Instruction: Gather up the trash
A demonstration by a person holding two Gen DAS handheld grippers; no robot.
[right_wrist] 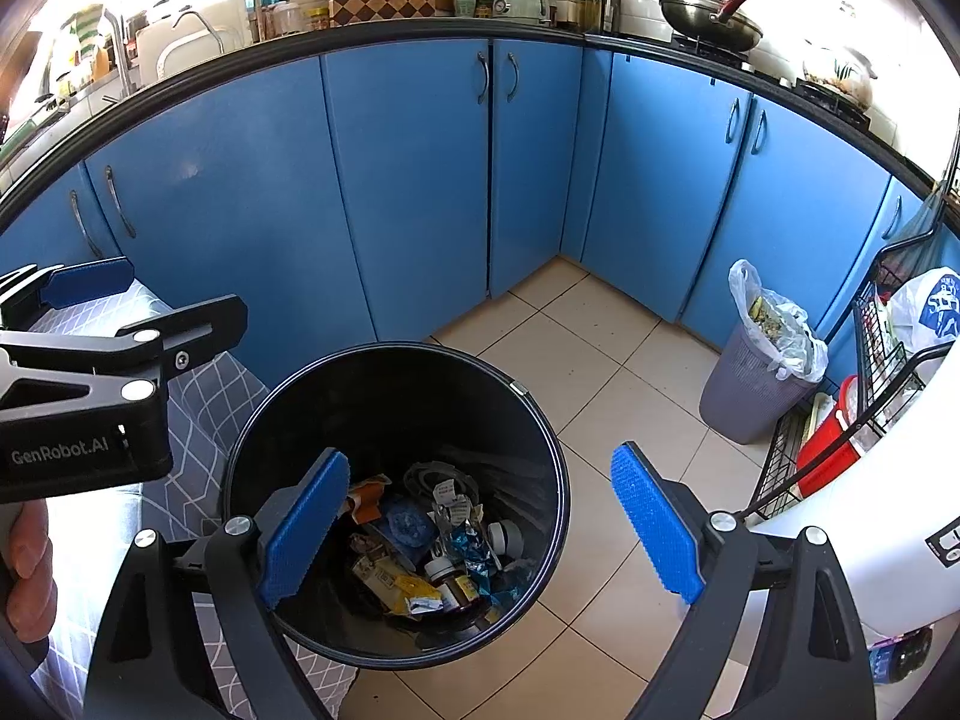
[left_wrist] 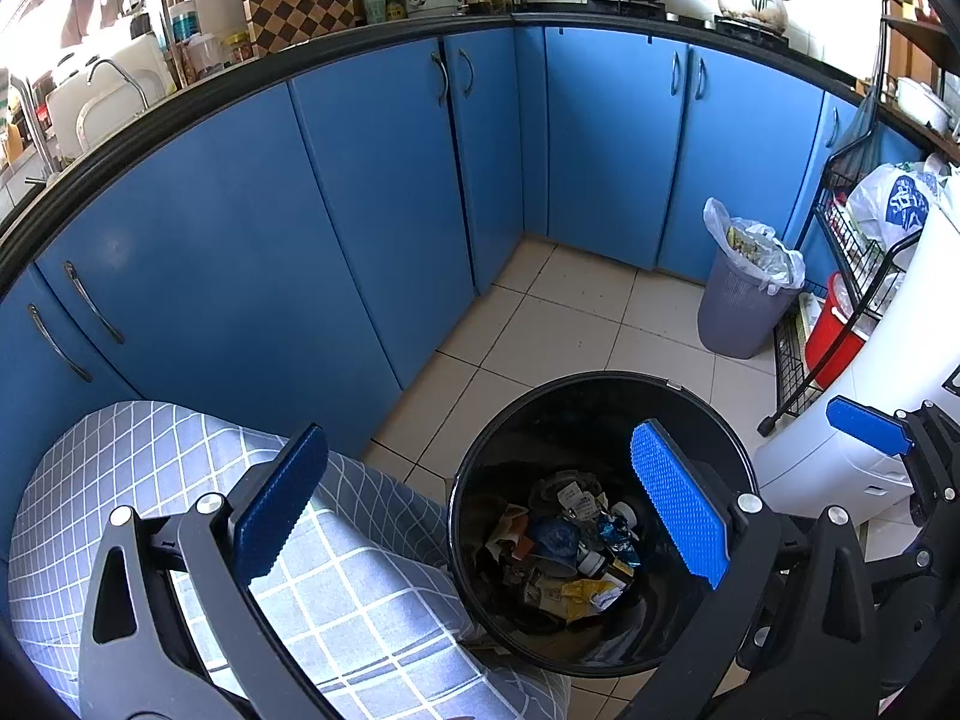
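left gripper [right_wrist: 90, 294] body reads "genrobot.ai", jaws apart.

hand [right_wrist: 24, 558] cut off at left edge, bin [right_wrist: 543, 420] trash labels unreadable, bottle [right_wrist: 900, 657] half hidden

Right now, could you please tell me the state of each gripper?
Left gripper: open, fingers wide apart, holding nothing, above the black bin.
Right gripper: open, fingers wide apart, holding nothing, above the same bin.
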